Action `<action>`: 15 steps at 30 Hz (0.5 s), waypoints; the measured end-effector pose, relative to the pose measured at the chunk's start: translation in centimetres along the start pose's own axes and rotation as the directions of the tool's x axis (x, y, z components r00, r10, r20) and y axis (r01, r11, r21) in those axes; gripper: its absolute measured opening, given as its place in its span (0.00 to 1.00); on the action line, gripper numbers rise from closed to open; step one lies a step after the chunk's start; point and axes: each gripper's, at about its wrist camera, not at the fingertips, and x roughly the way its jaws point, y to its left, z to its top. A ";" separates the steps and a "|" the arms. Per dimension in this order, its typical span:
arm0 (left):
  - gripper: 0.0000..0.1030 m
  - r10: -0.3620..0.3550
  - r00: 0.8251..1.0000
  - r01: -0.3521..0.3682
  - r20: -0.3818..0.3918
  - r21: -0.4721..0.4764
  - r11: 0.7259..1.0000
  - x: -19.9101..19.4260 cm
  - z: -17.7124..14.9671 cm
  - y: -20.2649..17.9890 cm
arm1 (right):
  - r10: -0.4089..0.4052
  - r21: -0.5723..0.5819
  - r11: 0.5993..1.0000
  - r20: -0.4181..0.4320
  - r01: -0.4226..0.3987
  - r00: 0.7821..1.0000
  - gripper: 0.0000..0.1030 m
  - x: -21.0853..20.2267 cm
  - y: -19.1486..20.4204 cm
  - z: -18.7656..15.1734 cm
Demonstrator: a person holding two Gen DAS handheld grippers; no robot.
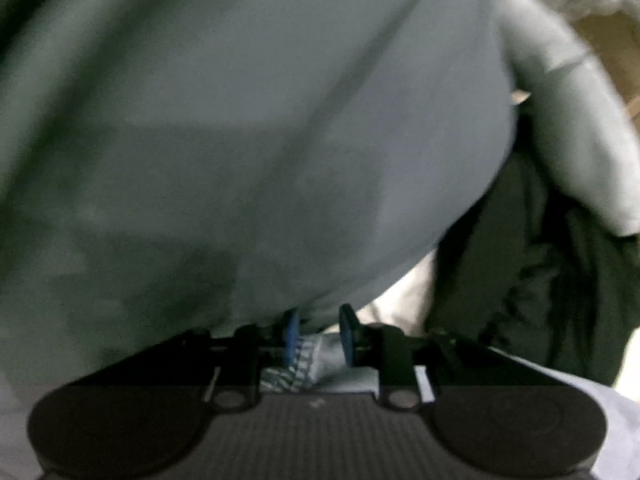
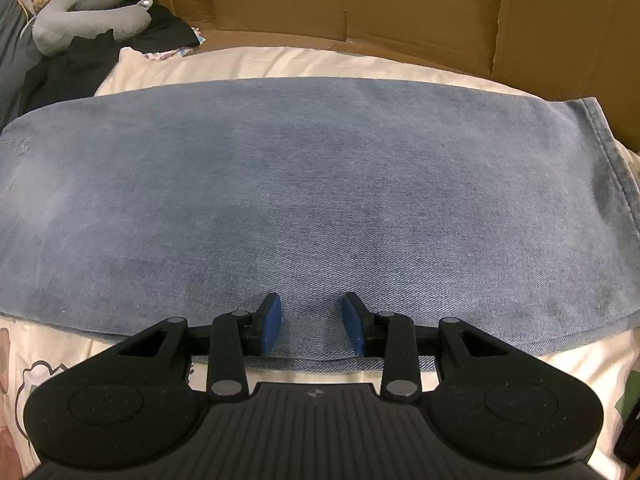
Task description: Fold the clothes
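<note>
The light blue denim jeans (image 2: pixel 304 184) lie flat across the cream patterned bedsheet (image 2: pixel 280 62), brown cardboard (image 2: pixel 420 4) behind. The left tool (image 1: pixel 318 336) is clamped on a bunched edge of the denim, lifting a fold that fills its view. The right tool (image 2: pixel 312 326) stands apart over the near edge, gripping nothing.

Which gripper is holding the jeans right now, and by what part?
The left gripper pinches a bunched fold of the jeans at an edge. The right gripper straddles the near edge with its jaws apart, gripping nothing.
</note>
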 end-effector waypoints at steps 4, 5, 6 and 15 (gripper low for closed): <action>0.23 -0.025 1.000 0.026 -0.014 0.013 1.000 -3.9 -1.6 0.5 | 0.000 -0.003 1.000 0.002 0.000 1.000 0.40 0.0 0.0 0.0; 0.23 -0.034 0.999 0.034 -0.037 -0.009 0.999 -4.5 -2.1 0.9 | 0.000 -0.004 1.000 0.001 0.000 1.000 0.40 -0.1 0.0 0.0; 0.23 -0.041 0.997 0.040 -0.059 -0.020 0.999 -5.0 -2.6 1.2 | 0.001 -0.005 1.000 0.000 -0.001 1.000 0.40 -0.1 0.0 0.0; 0.20 -0.002 0.976 -0.016 -0.218 -0.081 0.997 -2.7 -8.0 4.8 | 0.006 -0.013 1.000 -0.003 -0.006 1.000 0.40 -0.1 0.0 0.1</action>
